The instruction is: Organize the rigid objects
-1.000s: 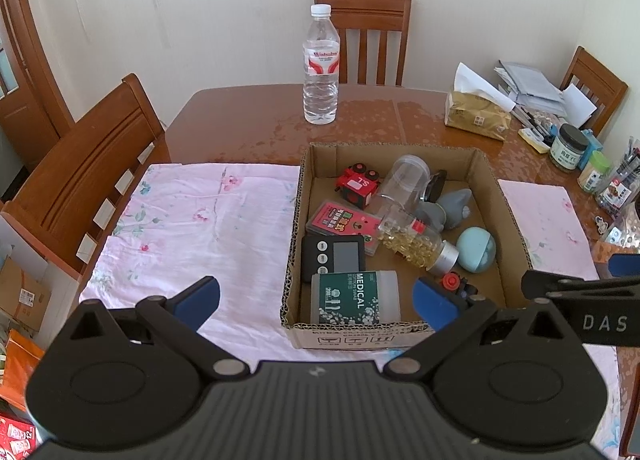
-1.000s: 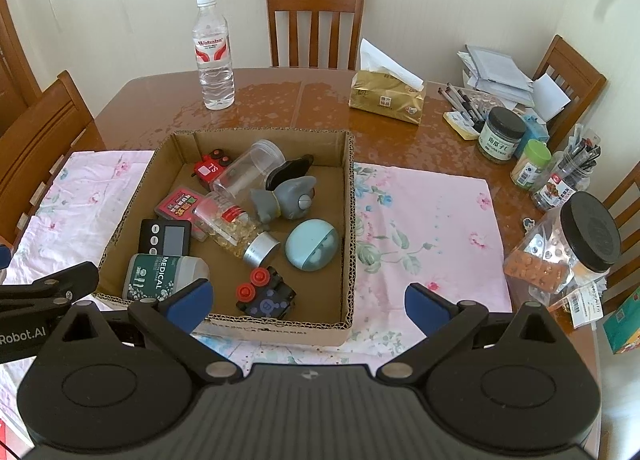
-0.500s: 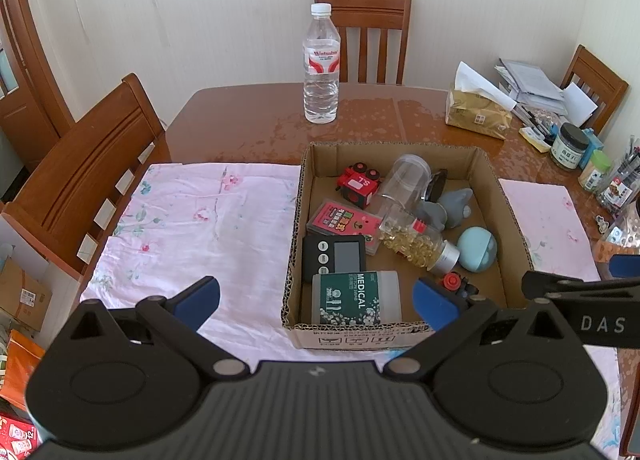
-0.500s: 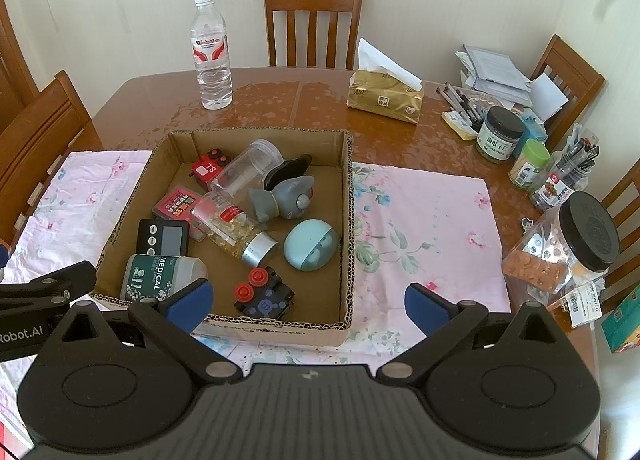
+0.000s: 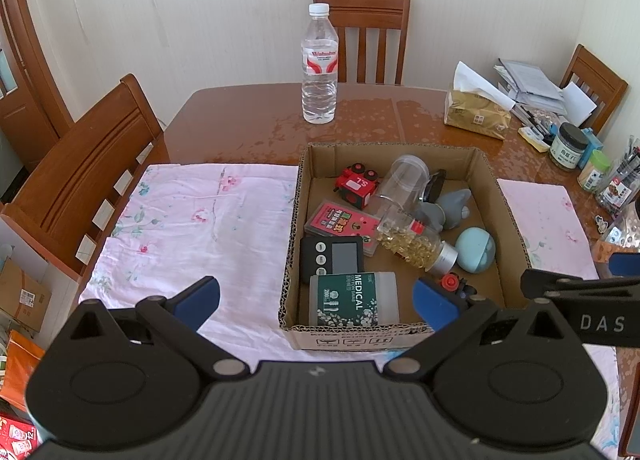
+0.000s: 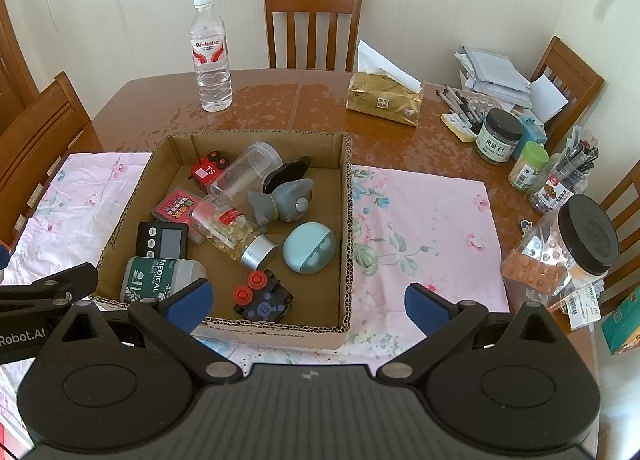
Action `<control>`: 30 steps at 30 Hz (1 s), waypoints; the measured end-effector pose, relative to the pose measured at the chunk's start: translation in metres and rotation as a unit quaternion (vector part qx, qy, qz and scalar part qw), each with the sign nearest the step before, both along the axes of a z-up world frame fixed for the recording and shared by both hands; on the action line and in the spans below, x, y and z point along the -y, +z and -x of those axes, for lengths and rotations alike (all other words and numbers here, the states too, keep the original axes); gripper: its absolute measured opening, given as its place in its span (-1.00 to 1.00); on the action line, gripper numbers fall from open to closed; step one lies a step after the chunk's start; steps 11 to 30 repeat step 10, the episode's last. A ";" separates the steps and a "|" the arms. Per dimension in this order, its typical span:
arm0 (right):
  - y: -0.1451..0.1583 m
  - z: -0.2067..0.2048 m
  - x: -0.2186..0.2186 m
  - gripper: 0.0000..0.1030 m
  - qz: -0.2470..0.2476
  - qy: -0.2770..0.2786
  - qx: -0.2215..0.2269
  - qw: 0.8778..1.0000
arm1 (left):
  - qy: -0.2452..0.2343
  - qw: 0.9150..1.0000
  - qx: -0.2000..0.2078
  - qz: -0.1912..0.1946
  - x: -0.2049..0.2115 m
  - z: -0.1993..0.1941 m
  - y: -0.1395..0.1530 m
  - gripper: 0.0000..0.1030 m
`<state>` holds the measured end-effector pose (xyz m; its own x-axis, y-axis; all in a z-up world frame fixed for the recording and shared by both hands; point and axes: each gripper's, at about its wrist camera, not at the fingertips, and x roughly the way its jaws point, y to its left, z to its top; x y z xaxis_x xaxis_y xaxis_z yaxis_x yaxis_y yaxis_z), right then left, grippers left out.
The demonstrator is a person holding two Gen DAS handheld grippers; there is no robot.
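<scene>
A shallow cardboard box sits on the table between two pink floral cloths. It holds a green MEDICAL bottle, a black timer, a pink card case, a red toy car, a clear jar, a capsule bottle, a grey shark toy, a blue oval case and a black toy with red knobs. My left gripper is open and empty above the box's near edge. My right gripper is open and empty at the box's near right corner.
A water bottle and a gold tissue pack stand behind the box. Jars, pens and papers crowd the right side, with a black-lidded snack jar near my right gripper. Wooden chairs surround the table.
Both grippers have shifted very slightly; the scene is otherwise the same and nothing was taken or released.
</scene>
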<state>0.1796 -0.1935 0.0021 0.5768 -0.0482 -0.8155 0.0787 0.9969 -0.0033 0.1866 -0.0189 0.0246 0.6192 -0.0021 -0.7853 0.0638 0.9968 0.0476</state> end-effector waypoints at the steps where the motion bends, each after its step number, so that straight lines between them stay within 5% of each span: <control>1: 0.000 0.000 0.000 1.00 0.000 0.000 0.000 1.000 | 0.000 1.000 0.000 -0.001 0.000 0.000 0.000 0.99; 30: 0.000 0.000 0.000 1.00 0.000 0.000 0.000 1.000 | -0.001 1.000 0.000 0.001 0.000 -0.001 0.000 0.99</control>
